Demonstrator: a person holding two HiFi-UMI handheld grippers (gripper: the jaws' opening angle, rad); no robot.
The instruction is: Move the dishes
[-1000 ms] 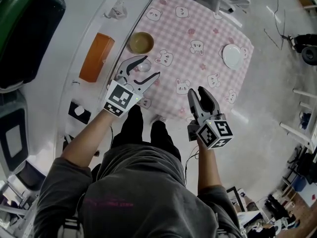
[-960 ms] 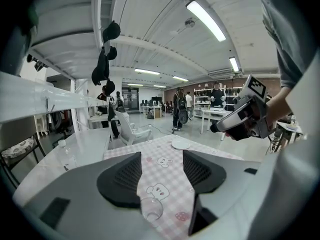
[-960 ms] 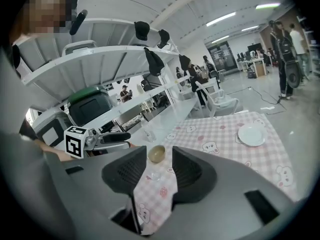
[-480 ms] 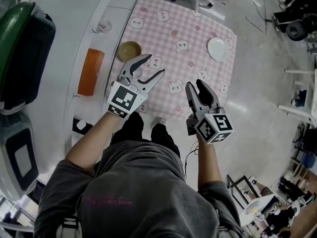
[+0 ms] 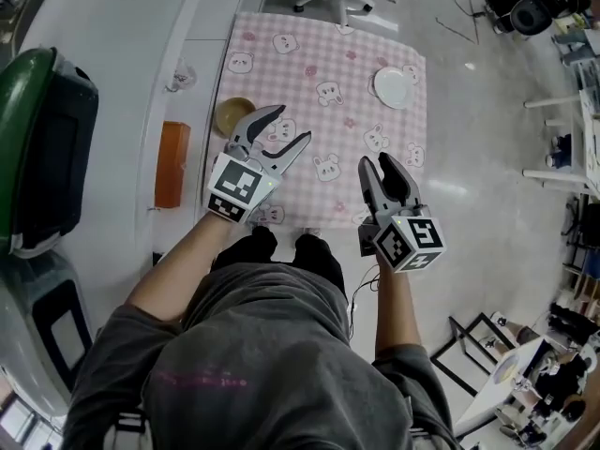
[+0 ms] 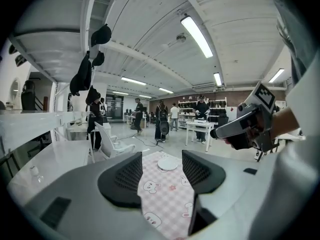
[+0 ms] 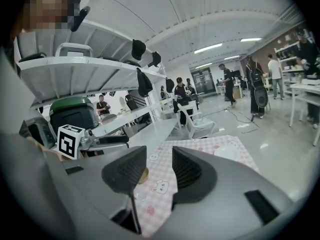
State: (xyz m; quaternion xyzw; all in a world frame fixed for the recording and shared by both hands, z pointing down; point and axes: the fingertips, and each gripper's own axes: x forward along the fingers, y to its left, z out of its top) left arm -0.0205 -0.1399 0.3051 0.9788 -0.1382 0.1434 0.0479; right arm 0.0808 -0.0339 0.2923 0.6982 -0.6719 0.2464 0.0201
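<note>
Tan round bowl (image 5: 234, 115), white round plate (image 5: 391, 86) waiting untouched on pink checked counter (image 5: 319, 148); left hand-held gripper (image 5: 292, 126), jaws just narrowing, and right hand-held gripper (image 5: 377, 161) hovering open, empty.

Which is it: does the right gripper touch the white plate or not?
Apart. The head view shows the right gripper at the near edge of the checked cloth and the white plate by its far corner, cloth showing between them.
</note>
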